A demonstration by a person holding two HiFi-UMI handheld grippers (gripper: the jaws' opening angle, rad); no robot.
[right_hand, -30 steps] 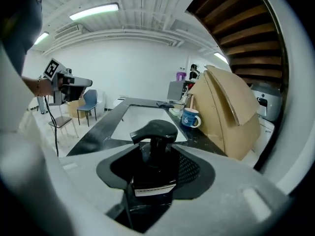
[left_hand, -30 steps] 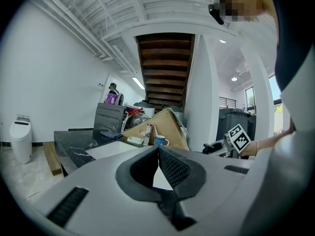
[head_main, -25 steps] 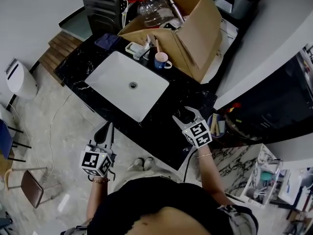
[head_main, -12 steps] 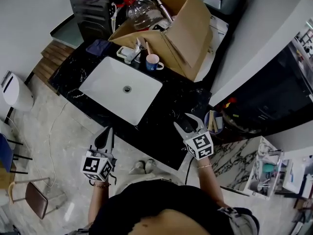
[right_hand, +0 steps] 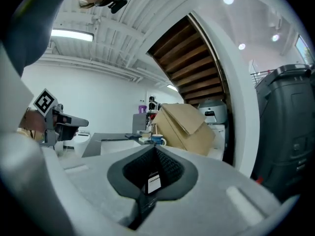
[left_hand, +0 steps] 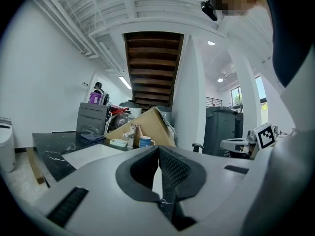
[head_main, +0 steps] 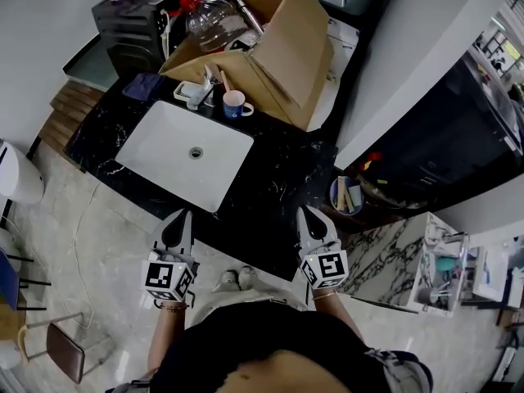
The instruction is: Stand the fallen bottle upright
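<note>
A large clear bottle [head_main: 210,19] with a red cap lies tilted at the back of the counter, half behind the open cardboard box [head_main: 282,47]. Both grippers hover at the counter's near edge, far from it. My left gripper [head_main: 177,218] is shut and empty, just off the front of the white sink [head_main: 160,158]. In the left gripper view its jaws [left_hand: 159,149] meet with nothing between them. My right gripper [head_main: 309,213] is over the black counter's [head_main: 278,178] front right corner, its jaws closing together on nothing. They also meet in the right gripper view [right_hand: 155,149].
A blue cup [head_main: 236,105], a soap dish [head_main: 190,93] and a faucet stand between sink and box. A dark appliance [head_main: 129,29] is at the back left. A small bin [head_main: 347,195] sits right of the counter. On the floor at left are a toilet [head_main: 15,174] and a chair [head_main: 61,346].
The right gripper's jaws were open and now are together. It drew back from over the counter toward the near edge and turned. The left gripper shifted a little.
</note>
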